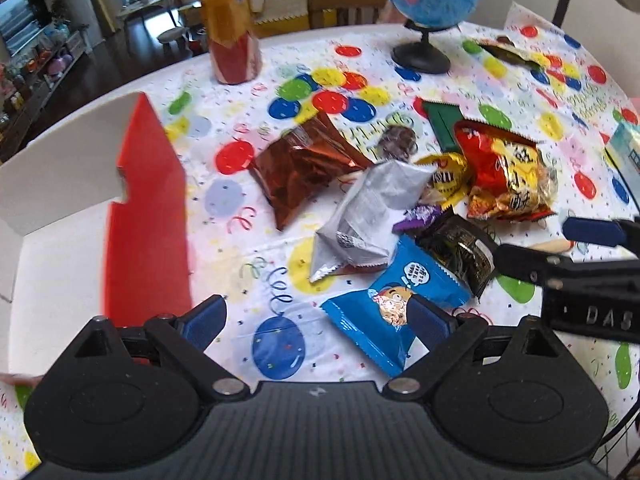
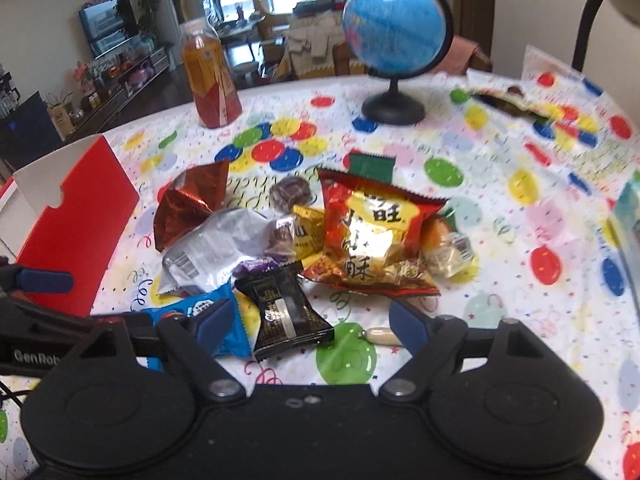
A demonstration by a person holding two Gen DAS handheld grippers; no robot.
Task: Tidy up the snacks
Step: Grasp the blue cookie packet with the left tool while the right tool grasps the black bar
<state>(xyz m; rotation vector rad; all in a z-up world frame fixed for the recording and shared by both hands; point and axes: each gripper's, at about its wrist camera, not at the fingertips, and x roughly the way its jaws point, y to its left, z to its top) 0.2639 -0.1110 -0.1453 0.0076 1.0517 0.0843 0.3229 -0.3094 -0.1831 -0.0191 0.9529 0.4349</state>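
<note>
A pile of snack packets lies mid-table: a brown foil bag (image 1: pixel 298 164), a silver packet (image 1: pixel 368 216), a blue cartoon packet (image 1: pixel 390 302), a black packet (image 2: pixel 284 312), a red-and-gold bag (image 2: pixel 374 236) and a green packet (image 1: pixel 442 124). A red-and-white open box (image 1: pixel 148 216) stands at the left; it also shows in the right wrist view (image 2: pixel 80 224). My left gripper (image 1: pixel 320 316) is open and empty, just short of the blue packet. My right gripper (image 2: pixel 310 322) is open and empty over the black packet.
A globe on a black stand (image 1: pixel 430 4) and an orange drink bottle (image 1: pixel 230 28) stand at the table's far side. Another packet (image 1: pixel 512 54) lies at the far right. A teal box edge (image 1: pixel 624 148) sits at the right. A balloon-print cloth covers the table.
</note>
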